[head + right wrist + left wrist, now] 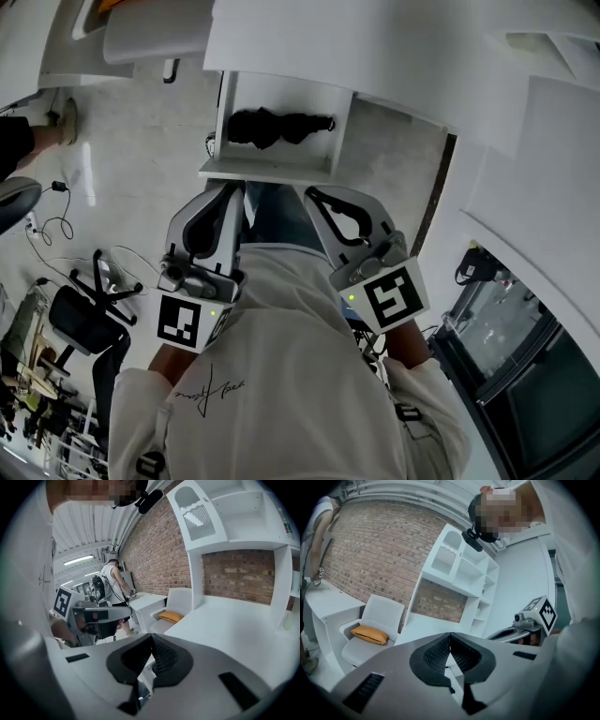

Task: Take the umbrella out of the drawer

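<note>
the person's white sweatshirt (pixel 281 375) fills the bottom of the head view, and both tools stick out from it side by side. the left tool (pixel 228 194) has its jaws pressed together with nothing between the ribbed pads, as the left gripper view (pixel 450 641) shows plainly. the right tool (pixel 314 197) is the same in its own view (pixel 152 643): pads meeting, nothing held.

just past both tips is the front rim of the open drawer (pixel 267 171), pulled out from under the edge of the white tabletop (pixel 375 47). the black umbrella (pixel 277 127) lies crosswise inside it, folded and bunched. it spans most of the width from the left wall towards the right, with bare drawer bottom between it and the front rim. it sits ahead of the tools, roughly between the lines they point along, and touches neither.

the grab looks not yet begun. going in with the jaws still closed would only shove the umbrella against the back wall. the fabric looks slack, so a pinch on a loose fold may slip or let the rest sag and catch on the front rim. the tabletop edge overhangs the back of the drawer, so a steep lift could knock a tool against it.
</note>
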Demonstrator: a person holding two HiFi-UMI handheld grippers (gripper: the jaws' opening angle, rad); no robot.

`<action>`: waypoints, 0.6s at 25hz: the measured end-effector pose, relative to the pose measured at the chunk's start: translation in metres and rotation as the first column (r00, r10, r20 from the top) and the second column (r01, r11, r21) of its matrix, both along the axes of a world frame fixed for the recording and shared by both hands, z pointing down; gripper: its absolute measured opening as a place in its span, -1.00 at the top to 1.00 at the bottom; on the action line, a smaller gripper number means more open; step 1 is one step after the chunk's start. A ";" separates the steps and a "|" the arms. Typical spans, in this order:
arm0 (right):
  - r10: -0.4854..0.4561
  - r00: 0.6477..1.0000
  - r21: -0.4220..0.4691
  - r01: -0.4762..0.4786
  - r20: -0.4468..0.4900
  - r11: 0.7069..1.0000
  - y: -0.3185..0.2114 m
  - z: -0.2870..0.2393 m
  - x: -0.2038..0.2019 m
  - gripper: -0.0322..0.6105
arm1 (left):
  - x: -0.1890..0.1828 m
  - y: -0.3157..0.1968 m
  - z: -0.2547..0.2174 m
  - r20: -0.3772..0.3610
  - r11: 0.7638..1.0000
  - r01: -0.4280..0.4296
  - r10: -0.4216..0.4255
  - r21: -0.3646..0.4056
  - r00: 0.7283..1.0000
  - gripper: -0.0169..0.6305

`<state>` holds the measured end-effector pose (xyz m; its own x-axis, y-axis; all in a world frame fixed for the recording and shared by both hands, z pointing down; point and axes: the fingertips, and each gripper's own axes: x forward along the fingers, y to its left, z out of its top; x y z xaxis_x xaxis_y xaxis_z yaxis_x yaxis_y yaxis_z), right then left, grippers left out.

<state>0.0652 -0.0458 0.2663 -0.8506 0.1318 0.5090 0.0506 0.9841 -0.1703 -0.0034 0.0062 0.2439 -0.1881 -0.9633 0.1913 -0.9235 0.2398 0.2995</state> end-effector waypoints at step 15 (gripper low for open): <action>-0.076 0.988 0.010 0.078 -0.132 0.997 0.006 0.070 -0.014 0.82 | -0.008 0.000 0.037 -0.025 0.999 -0.006 0.005 -0.042 1.000 0.90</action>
<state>0.0514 -0.0394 0.3359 -0.7634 0.1860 0.6185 0.1046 0.9806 -0.1658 -0.0119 0.0065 0.2807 -0.1773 -0.9554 0.2363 -0.9172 0.2475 0.3123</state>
